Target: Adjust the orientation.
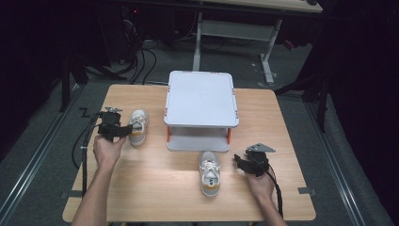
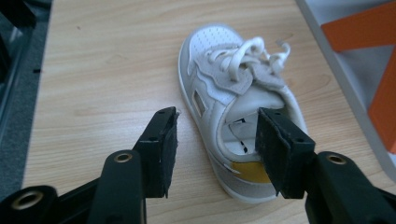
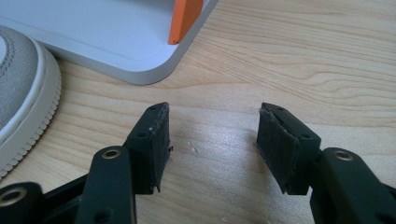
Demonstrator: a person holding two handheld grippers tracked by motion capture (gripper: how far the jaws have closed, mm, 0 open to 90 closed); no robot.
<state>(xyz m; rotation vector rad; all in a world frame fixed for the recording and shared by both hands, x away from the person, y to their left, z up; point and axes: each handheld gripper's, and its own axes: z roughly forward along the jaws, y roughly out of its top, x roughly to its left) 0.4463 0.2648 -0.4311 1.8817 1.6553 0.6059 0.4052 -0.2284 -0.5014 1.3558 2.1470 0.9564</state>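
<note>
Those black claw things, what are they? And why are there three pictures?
They are grippers: pinching tools, one in each of a person's hands. The big picture looks down from above a wooden table. The other two come from little cameras riding on the grippers, looking along their black jaws.

On the table stand a small grey shelf with orange posts and two little white shoes. The left gripper has its jaws around the heel wall of the left shoe, one jaw inside the opening, one outside; the outer one has not touched it, so the shoe is not pinched. The right gripper is open over bare wood, beside the other shoe.
</note>
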